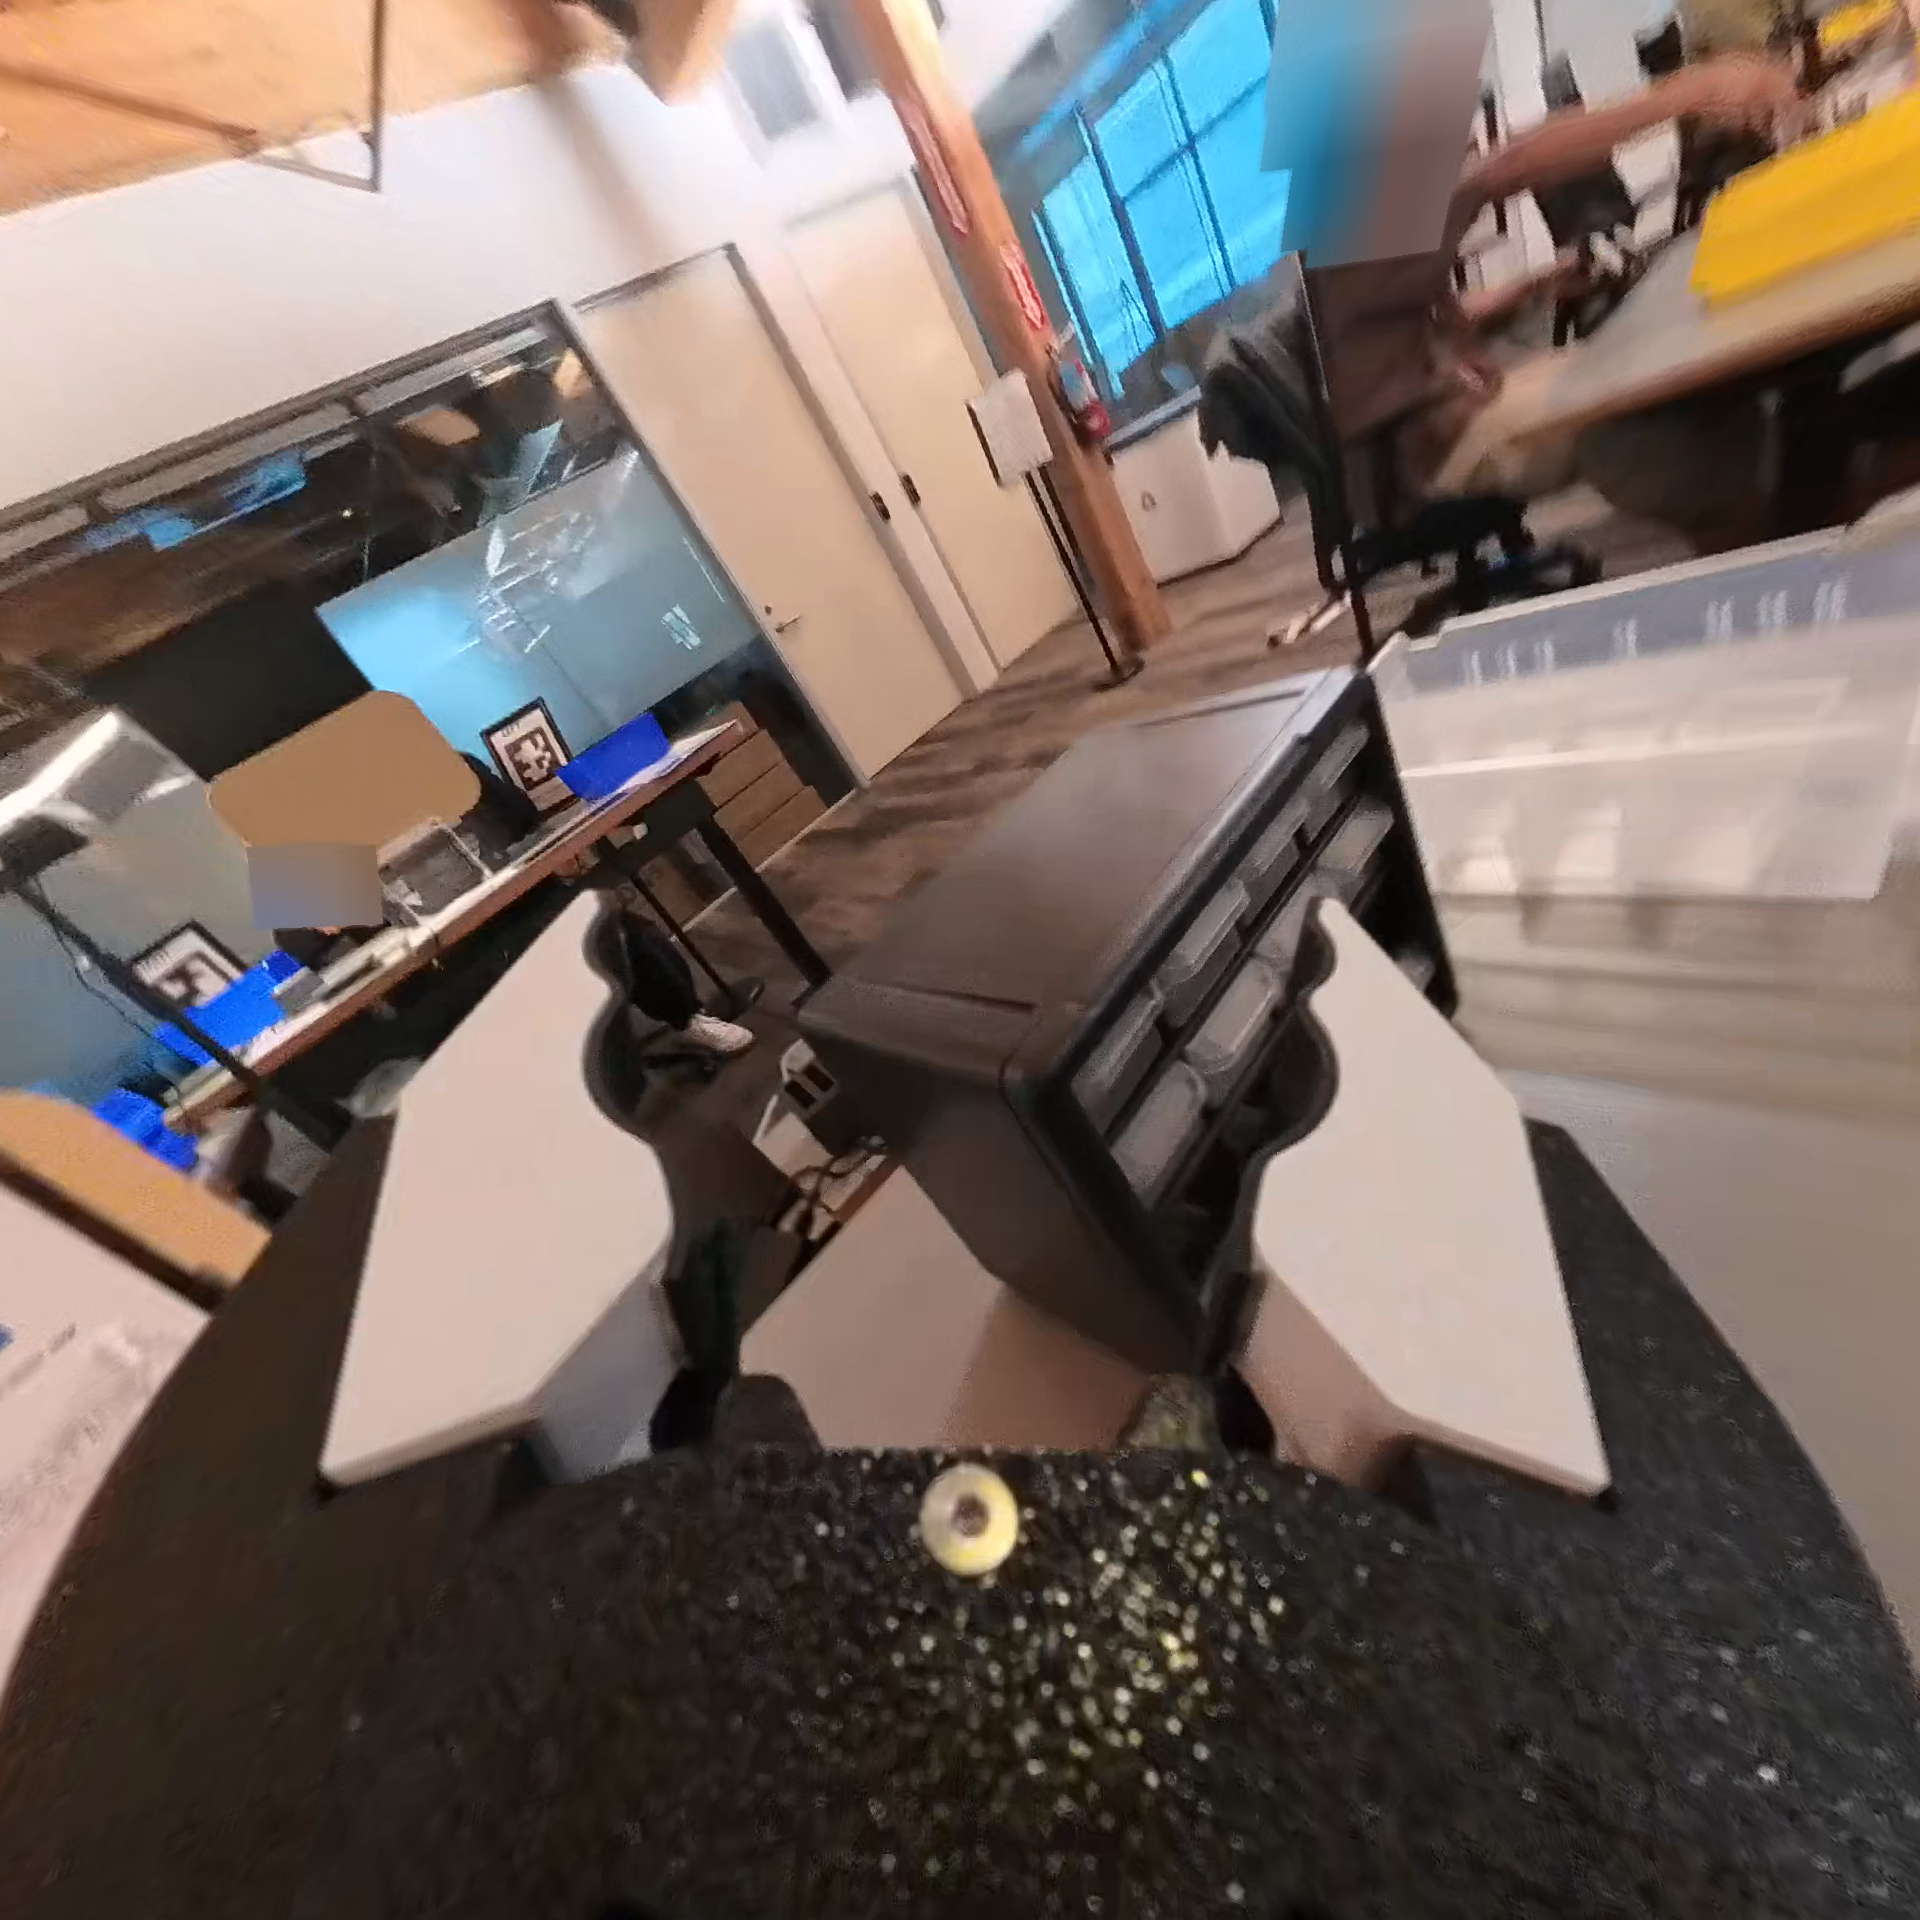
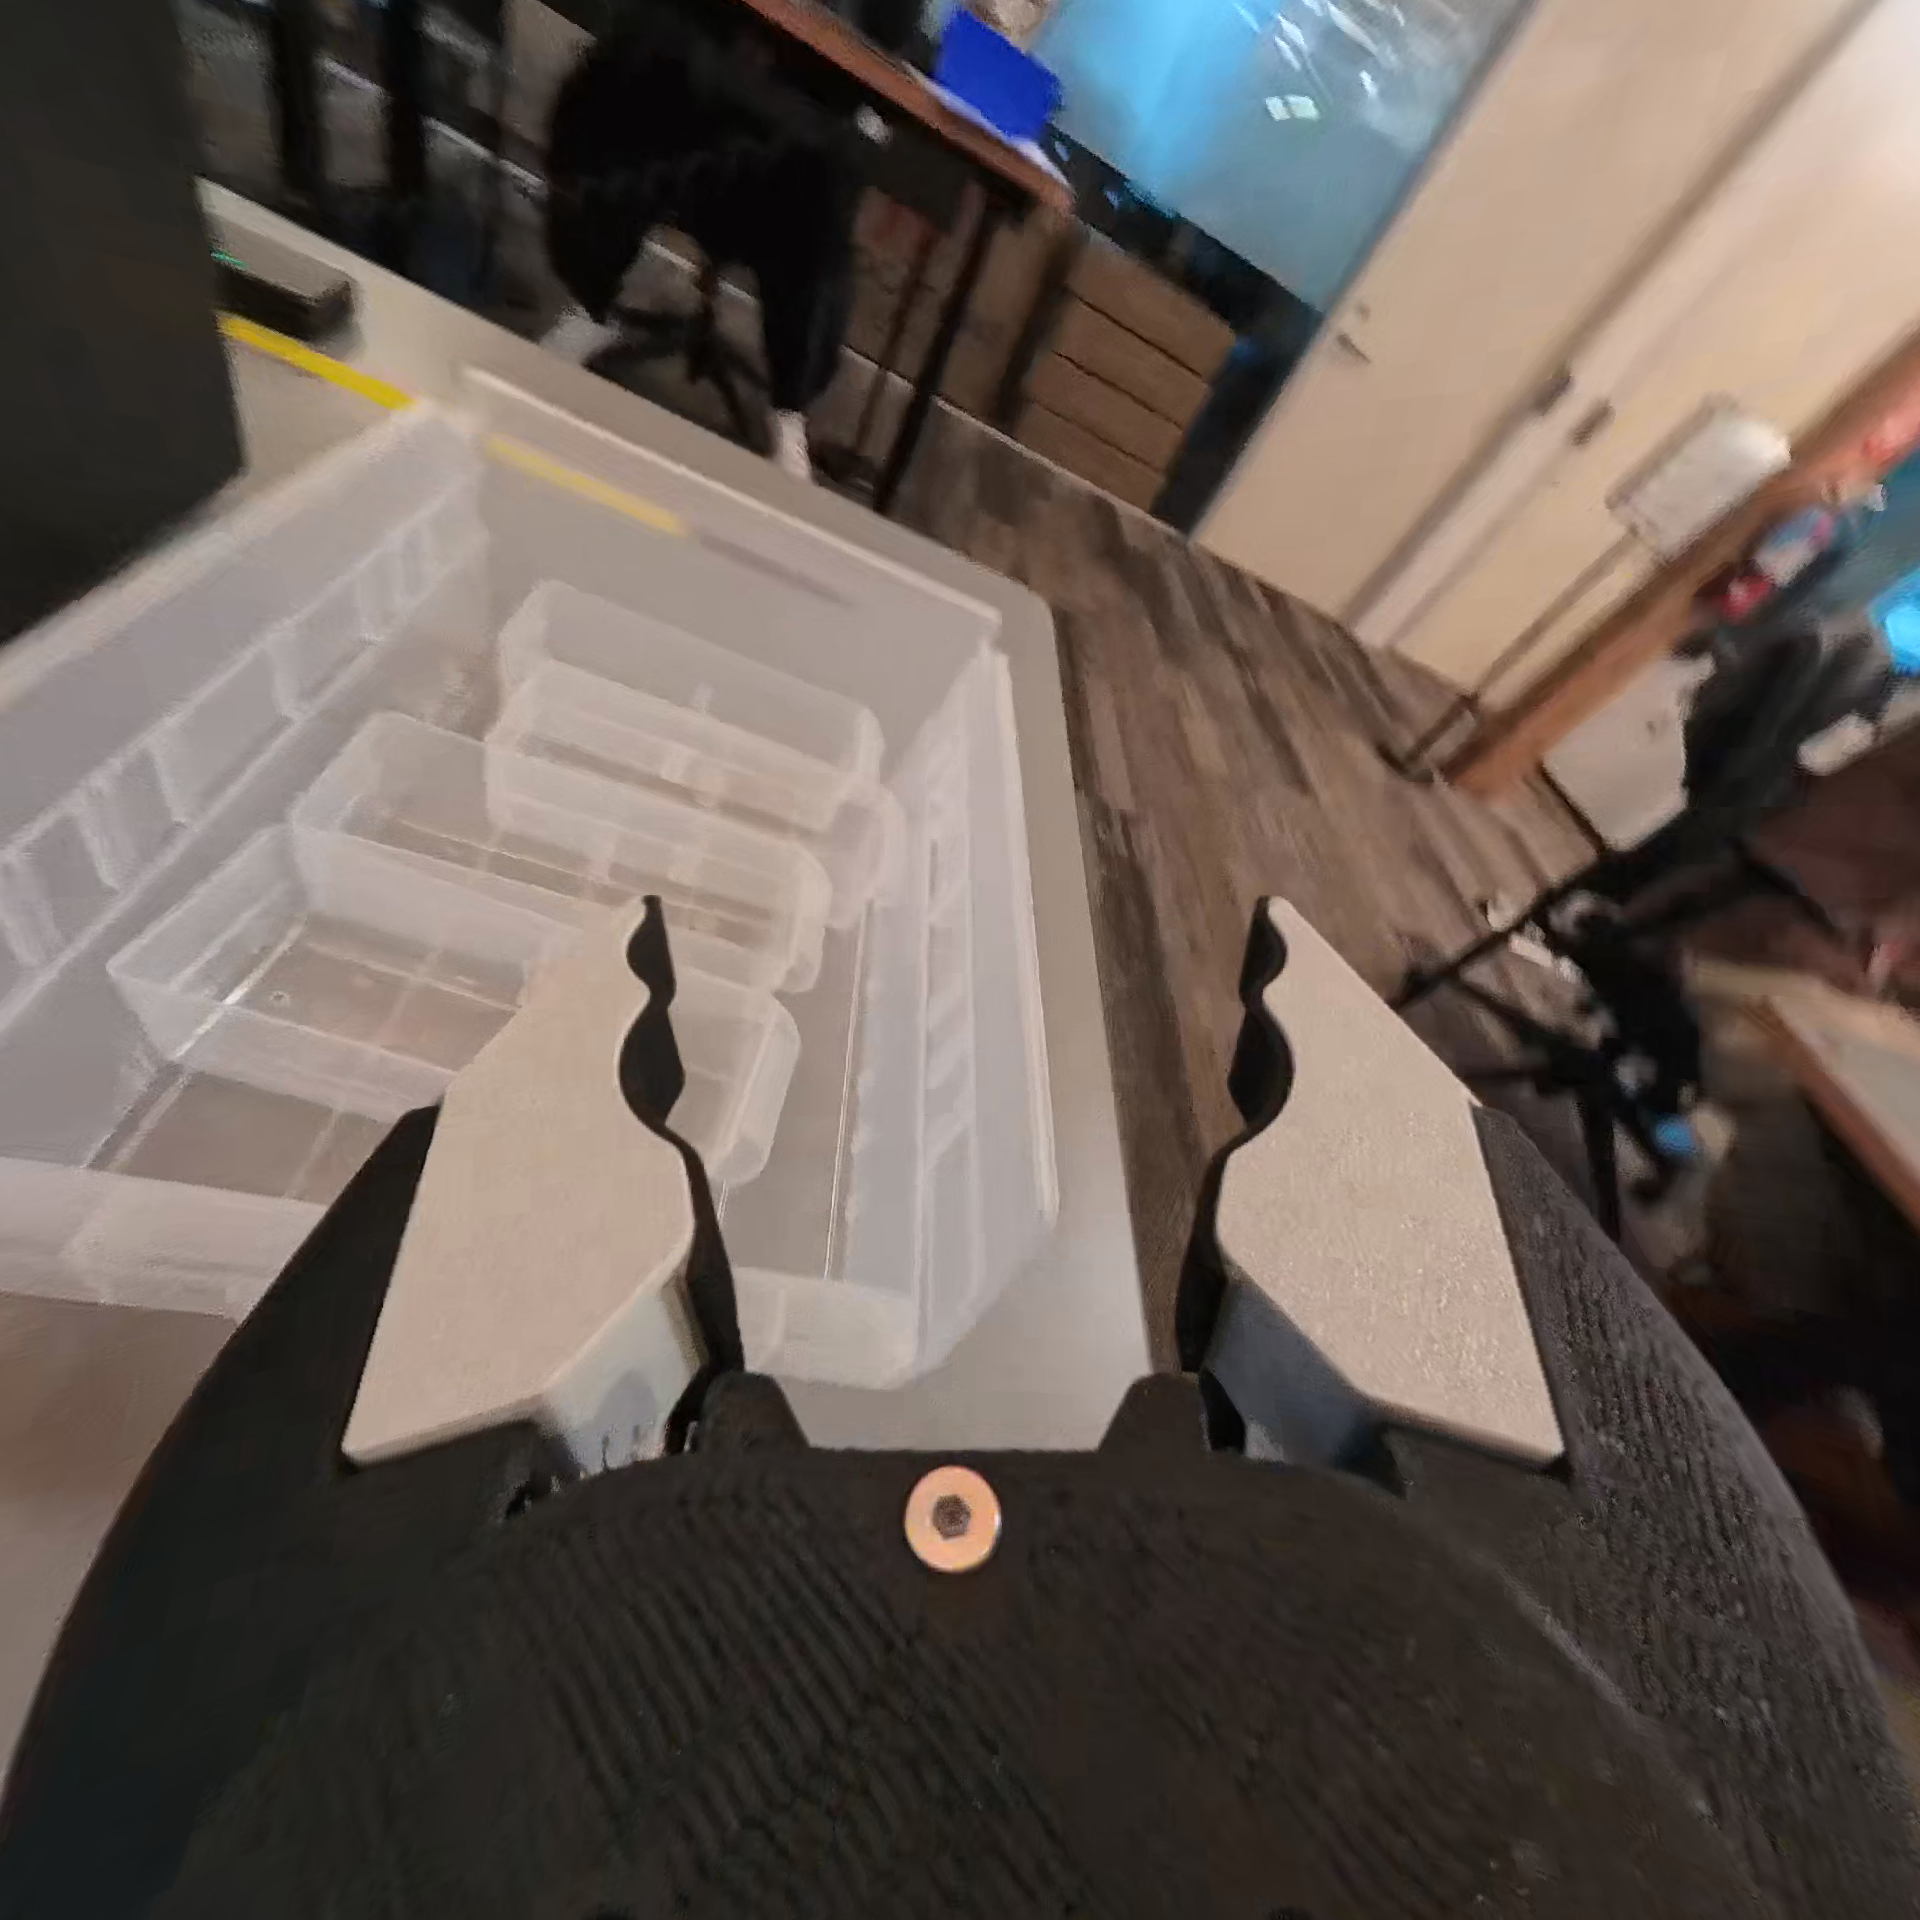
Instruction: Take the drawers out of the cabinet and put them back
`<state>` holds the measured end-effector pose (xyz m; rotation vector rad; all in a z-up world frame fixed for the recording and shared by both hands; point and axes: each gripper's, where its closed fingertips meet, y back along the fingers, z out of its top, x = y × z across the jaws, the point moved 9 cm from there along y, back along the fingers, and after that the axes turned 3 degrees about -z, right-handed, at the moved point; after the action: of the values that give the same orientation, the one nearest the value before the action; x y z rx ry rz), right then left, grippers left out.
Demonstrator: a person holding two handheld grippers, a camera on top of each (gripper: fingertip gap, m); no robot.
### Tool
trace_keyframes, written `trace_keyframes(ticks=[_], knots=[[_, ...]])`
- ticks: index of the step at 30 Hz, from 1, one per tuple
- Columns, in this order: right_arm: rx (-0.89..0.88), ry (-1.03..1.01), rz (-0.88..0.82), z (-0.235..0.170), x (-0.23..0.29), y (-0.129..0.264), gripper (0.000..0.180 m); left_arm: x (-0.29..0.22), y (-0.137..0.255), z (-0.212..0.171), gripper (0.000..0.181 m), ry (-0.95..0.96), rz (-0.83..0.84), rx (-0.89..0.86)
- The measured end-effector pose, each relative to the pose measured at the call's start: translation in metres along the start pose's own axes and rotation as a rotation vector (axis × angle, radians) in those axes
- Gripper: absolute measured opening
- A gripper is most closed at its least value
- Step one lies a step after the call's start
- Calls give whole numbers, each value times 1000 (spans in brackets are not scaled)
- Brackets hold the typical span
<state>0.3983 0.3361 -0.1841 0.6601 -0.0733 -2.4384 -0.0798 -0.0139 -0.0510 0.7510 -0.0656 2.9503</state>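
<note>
The black cabinet (image 1: 1091, 883) stands on the grey table (image 1: 1714, 1195), tilted in the left wrist view, with small clear drawers (image 1: 1216, 1029) in its front. My left gripper (image 1: 977, 925) is open and empty, its fingers either side of the cabinet's near corner, close to it. A clear plastic bin (image 2: 935, 1039) holds several clear drawers (image 2: 665, 727) lying loose. My right gripper (image 2: 956, 914) is open and empty, above the bin's near right corner. Its left finger (image 2: 561, 1143) covers part of one drawer (image 2: 743, 1081). The bin also shows in the left wrist view (image 1: 1662, 748), right of the cabinet.
A dark block (image 2: 94, 312) stands at the bin's far left. The table edge (image 2: 1101, 1195) runs just right of the bin, with wood-pattern floor (image 2: 1299, 779) beyond. Desks with blue bins (image 1: 613, 769), chairs and people are in the background.
</note>
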Motion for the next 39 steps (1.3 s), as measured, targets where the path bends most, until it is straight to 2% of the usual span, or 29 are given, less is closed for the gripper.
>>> trace_keyframes(ticks=[3,5,7,8,9,12,16,18,20,23,28,32,35,39], knots=[[71,-136,-94,-29,-4,-5,107,-1,35,-7,123,150,76,58],[101,-203,-138,-43,-5,-10,92,8,56,-28,105,416,220,203],[152,-244,-157,-54,-2,-18,83,7,81,-53,101,569,247,260],[172,-259,-159,-59,1,-21,72,5,95,-64,101,627,274,288],[160,-276,-162,-60,2,-23,54,3,110,-76,102,658,323,317],[207,-252,-171,-60,-3,-29,46,-10,149,-107,102,619,477,460],[258,-342,-49,-61,-5,-36,35,-51,166,-142,110,552,443,661],[289,-392,-29,-64,-9,-37,17,-68,165,-157,110,490,423,726],[289,-441,12,-64,-10,-36,11,-78,161,-169,107,406,436,777],[282,-520,113,-65,-7,-30,3,-80,153,-175,96,326,456,763],[352,-452,159,-62,-3,-11,4,-68,138,-176,69,248,463,742],[387,-399,221,-60,-1,5,5,-62,132,-181,33,196,481,782],[419,-328,290,-62,-8,12,5,-62,133,-185,29,208,480,783],[440,-196,463,-71,-34,15,5,-56,142,-187,19,247,504,783]])
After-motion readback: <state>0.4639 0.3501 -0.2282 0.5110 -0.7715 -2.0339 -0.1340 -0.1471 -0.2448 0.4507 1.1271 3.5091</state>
